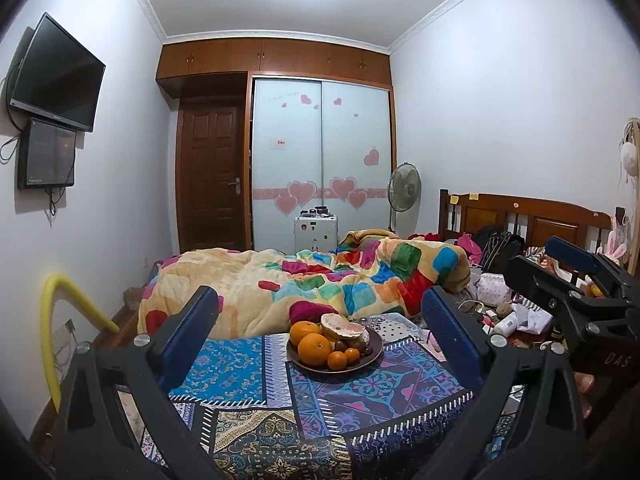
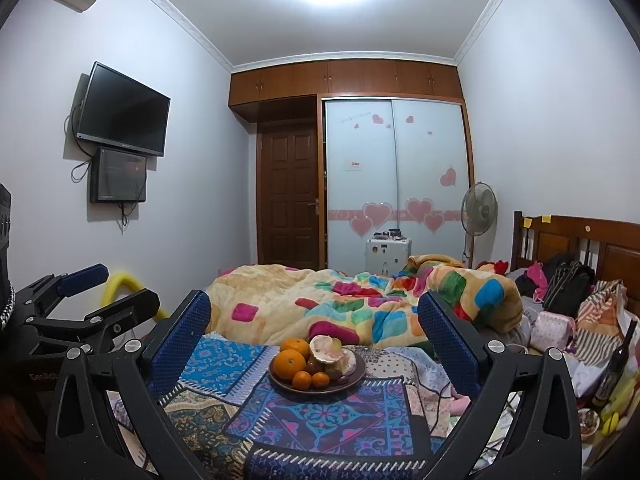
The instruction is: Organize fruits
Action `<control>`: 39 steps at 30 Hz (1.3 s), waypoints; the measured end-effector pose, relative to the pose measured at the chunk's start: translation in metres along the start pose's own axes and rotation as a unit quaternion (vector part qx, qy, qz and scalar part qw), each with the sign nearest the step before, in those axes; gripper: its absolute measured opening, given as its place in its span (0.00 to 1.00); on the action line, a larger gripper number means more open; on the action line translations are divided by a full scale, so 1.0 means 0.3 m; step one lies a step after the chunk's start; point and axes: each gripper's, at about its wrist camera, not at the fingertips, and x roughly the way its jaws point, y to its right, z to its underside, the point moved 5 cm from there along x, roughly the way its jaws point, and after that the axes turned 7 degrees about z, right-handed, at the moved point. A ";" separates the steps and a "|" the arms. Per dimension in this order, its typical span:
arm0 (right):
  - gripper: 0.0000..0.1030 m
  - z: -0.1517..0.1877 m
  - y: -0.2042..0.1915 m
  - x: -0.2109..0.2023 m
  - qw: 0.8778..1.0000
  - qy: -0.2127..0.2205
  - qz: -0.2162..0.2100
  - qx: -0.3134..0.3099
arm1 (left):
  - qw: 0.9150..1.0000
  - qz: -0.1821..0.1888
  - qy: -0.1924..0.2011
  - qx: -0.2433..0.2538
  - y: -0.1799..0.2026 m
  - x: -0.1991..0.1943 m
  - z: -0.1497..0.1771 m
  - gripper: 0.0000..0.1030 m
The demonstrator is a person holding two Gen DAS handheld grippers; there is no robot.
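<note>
A dark brown plate [image 1: 370, 360] stands on a patterned cloth [image 1: 340, 404] and holds several oranges [image 1: 315, 349], small tangerines [image 1: 337, 360], a cut pomelo piece [image 1: 340, 326] and dark small fruits. My left gripper [image 1: 320, 340] is open and empty, its jaws wide either side of the plate, short of it. In the right wrist view the same plate [image 2: 358, 376] with oranges [image 2: 290, 363] sits between the wide-open jaws of my right gripper [image 2: 316, 340], which is empty too. Each gripper shows at the edge of the other's view: the right one [image 1: 568, 276], the left one [image 2: 104, 292].
A bed with a colourful patchwork quilt [image 1: 320, 280] lies behind the cloth. Clutter, bags and a dark bottle [image 2: 618, 360] are on the right by the wooden headboard [image 1: 520, 216]. A yellow tube [image 1: 52, 320], a wall TV, a wardrobe, a fan and a door stand further off.
</note>
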 end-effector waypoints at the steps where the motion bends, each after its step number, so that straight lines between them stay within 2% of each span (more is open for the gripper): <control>1: 1.00 -0.002 0.001 0.000 1.000 0.000 0.000 0.000 | 1.000 0.001 0.000 -0.001 0.000 0.000 -0.004 1.00; 30: 1.00 -0.012 0.001 -0.004 1.000 0.001 -0.001 0.002 | 1.000 0.017 0.000 0.003 0.024 -0.016 -0.028 1.00; 39: 1.00 -0.009 0.002 -0.003 1.000 0.001 -0.001 0.006 | 1.000 0.018 -0.005 -0.010 0.001 -0.015 -0.025 1.00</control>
